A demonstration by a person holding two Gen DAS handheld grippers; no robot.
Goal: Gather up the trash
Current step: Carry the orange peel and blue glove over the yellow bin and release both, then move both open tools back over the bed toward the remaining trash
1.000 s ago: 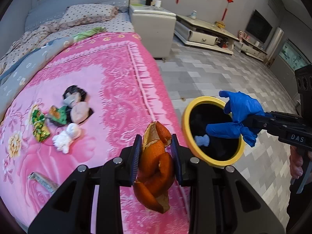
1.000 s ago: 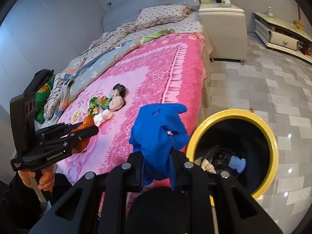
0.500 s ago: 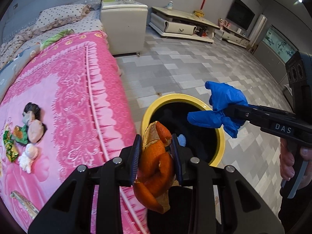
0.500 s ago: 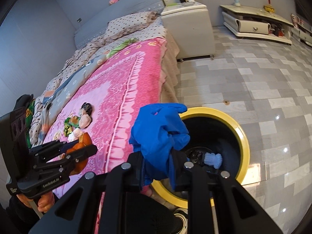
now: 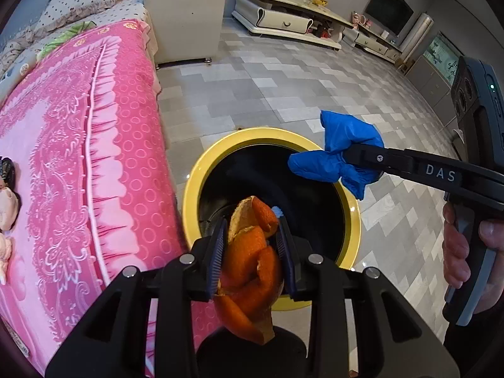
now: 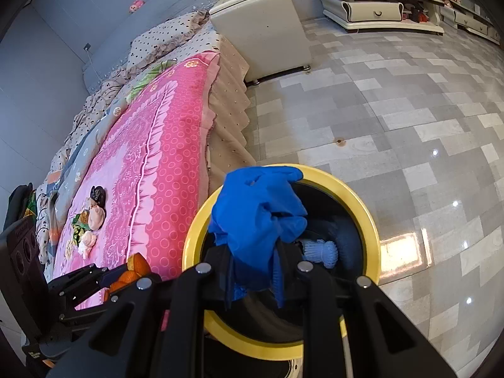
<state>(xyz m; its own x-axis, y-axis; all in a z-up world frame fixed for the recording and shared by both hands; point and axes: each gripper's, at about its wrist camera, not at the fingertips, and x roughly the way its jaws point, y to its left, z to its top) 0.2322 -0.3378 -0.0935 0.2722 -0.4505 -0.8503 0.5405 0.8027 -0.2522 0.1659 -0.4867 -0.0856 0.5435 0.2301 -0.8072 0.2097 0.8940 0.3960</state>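
The left gripper [image 5: 252,252] is clenching a curled orange peel [image 5: 249,264] and the right gripper [image 6: 255,271] is clenching a crumpled blue rubber glove [image 6: 258,214], both hanging over the mouth of the yellow-rimmed black round bin [image 5: 352,220] beside the pink patterned bedspread [image 5: 78,157]. I judge this the drop step, so next each jaw needs releasing above the opening; the only legible writing is "DAS" on the right gripper's arm

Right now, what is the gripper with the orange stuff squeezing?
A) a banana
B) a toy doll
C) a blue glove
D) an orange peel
D: the left gripper is shut on a curled orange peel above the yellow-rimmed bin, while the blue glove is in the right gripper.
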